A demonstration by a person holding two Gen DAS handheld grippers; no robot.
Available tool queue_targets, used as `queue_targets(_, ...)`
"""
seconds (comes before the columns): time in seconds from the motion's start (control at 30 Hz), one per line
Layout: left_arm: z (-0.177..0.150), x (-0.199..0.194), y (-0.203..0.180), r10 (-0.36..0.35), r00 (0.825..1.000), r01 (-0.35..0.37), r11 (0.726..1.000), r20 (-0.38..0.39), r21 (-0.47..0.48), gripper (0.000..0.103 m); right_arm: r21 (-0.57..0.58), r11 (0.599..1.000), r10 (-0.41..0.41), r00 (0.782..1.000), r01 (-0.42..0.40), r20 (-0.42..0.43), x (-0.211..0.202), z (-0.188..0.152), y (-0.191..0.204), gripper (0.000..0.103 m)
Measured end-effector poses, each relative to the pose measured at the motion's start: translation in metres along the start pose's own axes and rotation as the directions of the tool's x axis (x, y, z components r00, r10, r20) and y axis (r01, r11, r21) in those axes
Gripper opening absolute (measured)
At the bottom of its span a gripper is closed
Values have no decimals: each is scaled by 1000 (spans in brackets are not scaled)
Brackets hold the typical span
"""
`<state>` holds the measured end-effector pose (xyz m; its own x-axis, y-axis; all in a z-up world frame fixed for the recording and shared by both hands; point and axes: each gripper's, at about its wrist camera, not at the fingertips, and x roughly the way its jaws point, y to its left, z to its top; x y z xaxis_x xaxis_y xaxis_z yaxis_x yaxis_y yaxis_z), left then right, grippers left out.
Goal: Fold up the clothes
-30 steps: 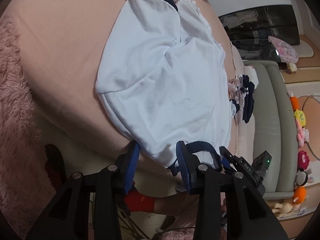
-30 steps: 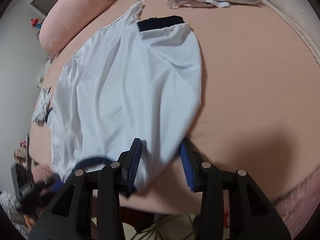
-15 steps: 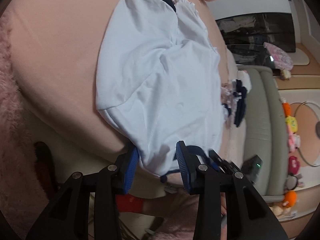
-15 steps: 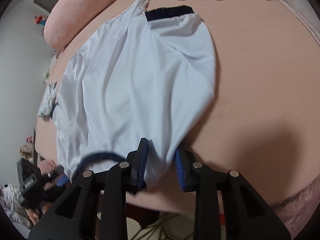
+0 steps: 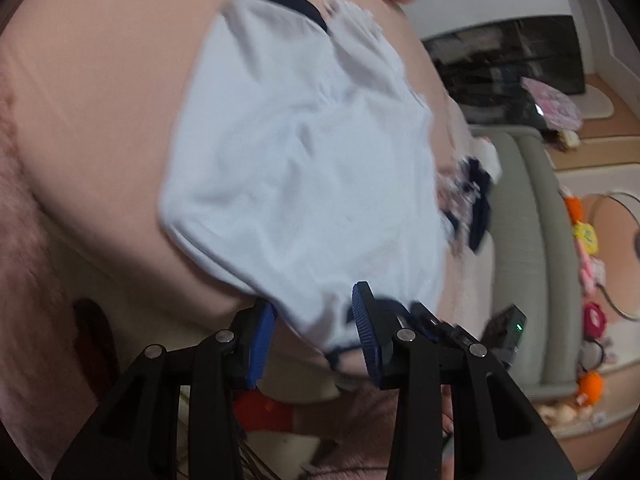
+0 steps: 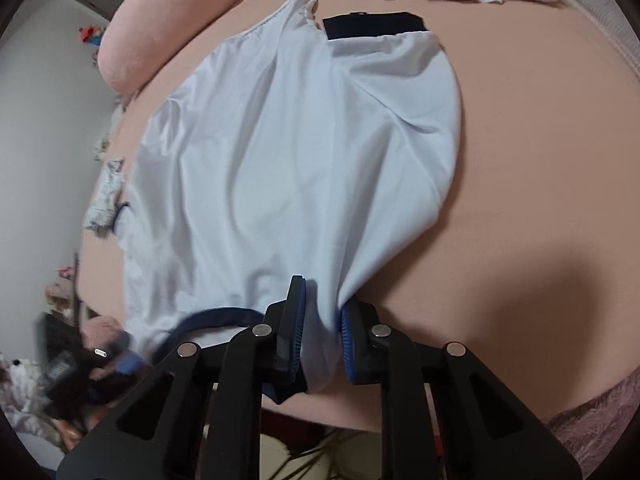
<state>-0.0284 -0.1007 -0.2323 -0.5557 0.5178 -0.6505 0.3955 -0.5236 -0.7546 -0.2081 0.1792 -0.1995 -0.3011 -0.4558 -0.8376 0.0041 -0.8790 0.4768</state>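
1. Our right gripper (image 6: 322,326) is clamped on the white shirt's (image 6: 288,160) near edge.
2. Our left gripper (image 5: 314,330) stands apart, straddling that shirt's hem.
3. The shirt lies on the pink bed (image 6: 520,140).

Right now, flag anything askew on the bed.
The white shirt lies rumpled, with one navy-cuffed sleeve folded across it. Its near hem droops off the bed's edge between the right tongs.

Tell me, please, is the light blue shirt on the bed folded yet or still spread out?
Mostly spread: the shirt lies open across the bed, one sleeve turned in. The right tool pinches its near edge.
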Motion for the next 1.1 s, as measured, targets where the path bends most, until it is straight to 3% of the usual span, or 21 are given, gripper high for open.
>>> queue_targets(0.03,4,-1,4,13,1000,-12,1000,27,-20,39,20,1000,6,1000,-7,9,3,4,-2,15)
queue_targets(0.1,10,-1,17,-27,998,33,995,65,-91,42,52,998,17,999,-19,29,8,11,-5,15)
queue_targets(0.2,16,-14,-8,-40,996,40,999,82,2,50,57,998,28,997,-32,73,18,28,-4,17)
queue_targets(0.27,20,-23,-24,-50,994,44,997,93,64,50,42,998,47,995,-50,89,25,39,2,17)
queue_targets(0.3,22,-28,-33,-56,994,46,994,98,95,47,33,998,54,995,-57,87,29,45,5,17)
queue_targets(0.33,24,-32,-41,-61,993,48,991,104,125,10,29,997,64,994,-66,84,32,50,7,14)
queue_targets(0.37,26,-36,-49,-66,992,49,987,108,156,5,32,996,76,994,-79,75,32,55,8,6)
queue_targets(0.43,30,-45,-66,-78,990,51,975,118,217,5,19,994,106,990,-108,93,17,60,17,4)
queue_targets(0.6,40,-68,-108,-109,985,52,930,137,365,4,-186,972,196,939,-147,282,-83,47,64,3)
queue_targets(0.67,44,-94,-129,-141,980,72,911,141,407,4,-242,959,224,913,-145,340,-120,42,85,3)
queue_targets(0.8,53,-147,-172,-203,969,109,865,144,489,4,-327,929,316,834,-174,453,-211,28,112,3)
queue_targets(0.87,57,-173,-193,-234,962,126,839,143,529,4,-348,930,292,812,-118,506,-243,27,123,3)
queue_targets(0.9,60,-185,-203,-247,959,133,827,141,546,4,-341,937,256,810,-74,527,-254,30,125,3)
queue_targets(0.93,74,-173,-204,-218,969,125,839,116,529,4,-327,944,218,814,-37,538,-258,36,125,3)
queue_targets(1.03,143,-112,-212,-75,995,38,884,61,467,4,-236,972,120,891,-15,438,-216,90,115,3)
queue_targets(1.1,191,-88,-242,-32,997,-3,888,68,459,4,-194,981,62,916,18,396,-188,140,113,3)
